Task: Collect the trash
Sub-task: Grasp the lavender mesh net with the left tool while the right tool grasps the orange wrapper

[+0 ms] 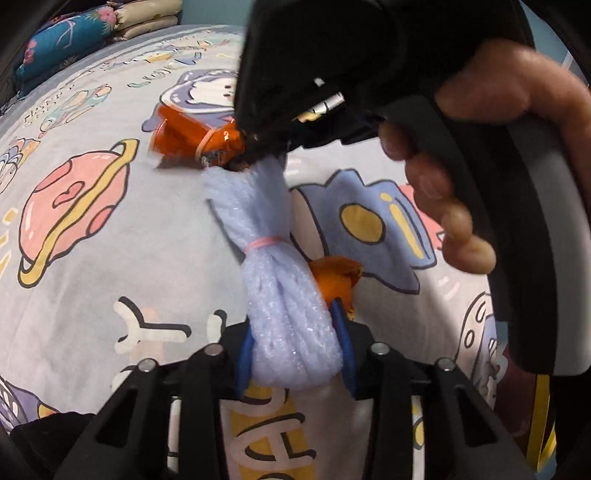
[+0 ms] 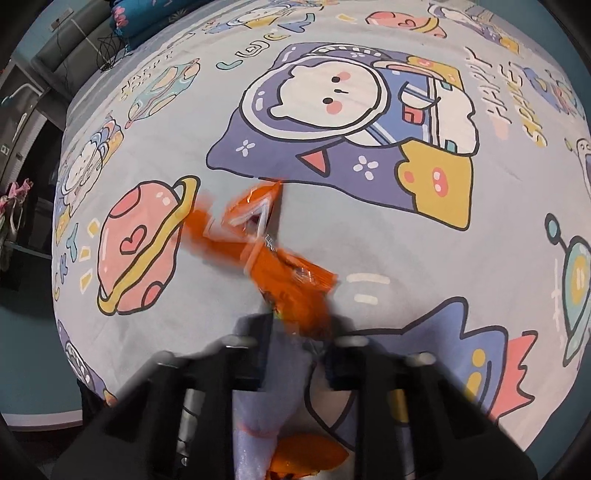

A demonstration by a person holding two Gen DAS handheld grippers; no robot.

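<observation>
A pale lilac foam-net bundle point(image 1: 273, 266), tied with a pink rubber band, lies on the cartoon bedsheet point(image 1: 92, 295). My left gripper point(image 1: 295, 354) is shut on its near end, a blue pad on each side. A small orange scrap point(image 1: 336, 280) sits by the right pad. At the bundle's far end, my right gripper point(image 1: 255, 147), held by a hand point(image 1: 461, 184), is shut on a crumpled orange wrapper point(image 1: 192, 136). In the right wrist view the orange wrapper point(image 2: 280, 258) is blurred and sticks out from the right gripper point(image 2: 299, 339). Beneath it lie the foam bundle point(image 2: 255, 424) and the orange scrap point(image 2: 310, 454).
Folded quilts and a floral pillow point(image 1: 92, 33) are stacked at the far end of the bed. The bed's left edge point(image 2: 59, 221) drops to a dark floor with furniture and cables beyond. Printed sheet spreads all around the two grippers.
</observation>
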